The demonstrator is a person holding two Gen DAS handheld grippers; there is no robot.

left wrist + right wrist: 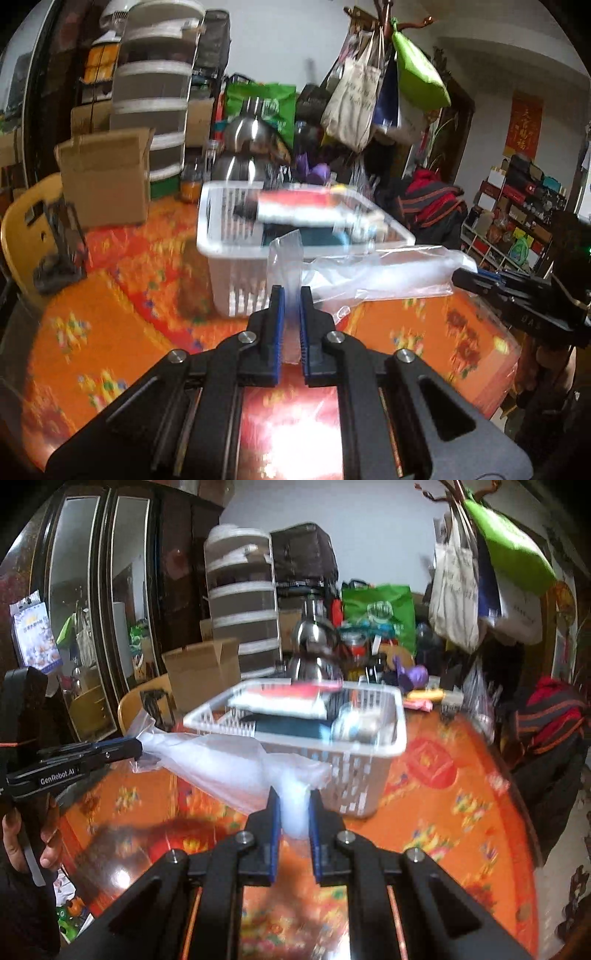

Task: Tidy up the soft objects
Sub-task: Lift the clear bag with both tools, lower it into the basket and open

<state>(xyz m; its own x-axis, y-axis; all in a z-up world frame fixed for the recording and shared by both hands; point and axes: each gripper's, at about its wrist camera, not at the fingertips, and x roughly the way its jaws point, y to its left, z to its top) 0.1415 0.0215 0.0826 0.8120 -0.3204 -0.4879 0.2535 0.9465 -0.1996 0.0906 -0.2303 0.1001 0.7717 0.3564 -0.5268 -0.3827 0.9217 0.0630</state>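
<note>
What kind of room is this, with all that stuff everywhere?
Probably a lived-in home, perhaps a dining room: a table with an orange flowered cloth, tote bags hanging from a coat rack, and a red New Year scroll on the wall.

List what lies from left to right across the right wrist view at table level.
left gripper → clear plastic bag → right gripper → white basket → red striped garment
</note>
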